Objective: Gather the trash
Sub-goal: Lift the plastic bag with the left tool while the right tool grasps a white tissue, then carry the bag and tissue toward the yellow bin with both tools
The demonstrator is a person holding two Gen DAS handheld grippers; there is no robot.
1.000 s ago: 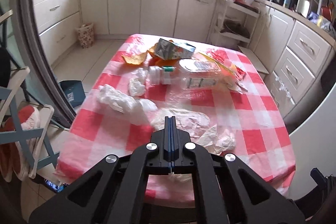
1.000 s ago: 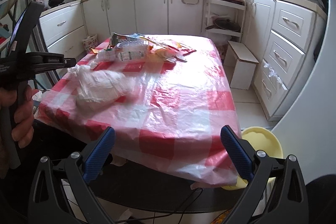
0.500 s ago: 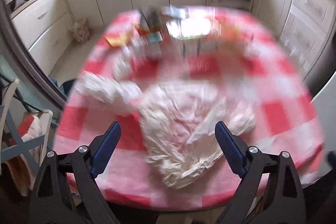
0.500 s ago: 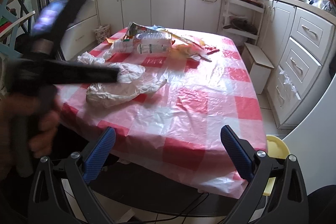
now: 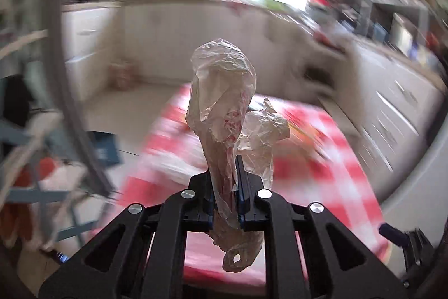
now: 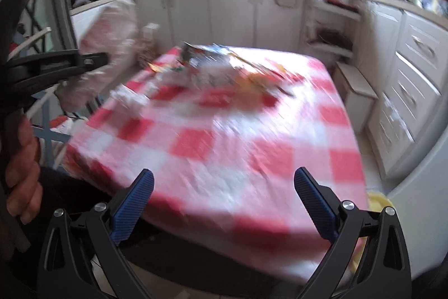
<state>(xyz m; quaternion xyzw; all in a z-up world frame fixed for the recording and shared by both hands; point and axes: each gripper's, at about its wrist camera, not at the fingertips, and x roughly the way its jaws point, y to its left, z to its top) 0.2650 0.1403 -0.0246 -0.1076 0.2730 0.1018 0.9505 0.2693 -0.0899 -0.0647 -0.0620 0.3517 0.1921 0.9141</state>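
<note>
Clamping a crumpled clear plastic bag [image 5: 224, 114] between its blue pads, the left gripper [image 5: 226, 187] has its jaws together on the bag's gathered neck. Most of the film stands up ahead of the fingers, lifted clear of the table [image 5: 322, 159], and a short tail with a small loop hangs below the jaws. From the right wrist view the same bag [image 6: 112, 46] shows far to the left of the right gripper [image 6: 224, 203], up at counter height and off the cloth. The right gripper hangs over the near edge of the checked table [image 6: 252, 147] with its fingers spread wide and nothing between them.

The step in hand looks like carrying this bag away to wherever the trash is being gathered. To do it well, the grip should stay firm: thin film slips easily, and the pinch is on a bunched neck, not on anything solid. A smooth swing is better than a jerk, since the loose upper part will flap and could catch on the chair frame [image 5: 42, 195] to the left of the gripper. Both views are heavily smeared, so speed is already high; slowing before release would help the bag drop where intended.

A heap of other rubbish [image 6: 224, 69] lies ahead of the right gripper at the far end of the table, blurred beyond naming piece by piece. Just right of that gripper, below the table edge, a yellow rim [image 6: 376, 201] shows; whether it is a bin cannot be told.
</note>
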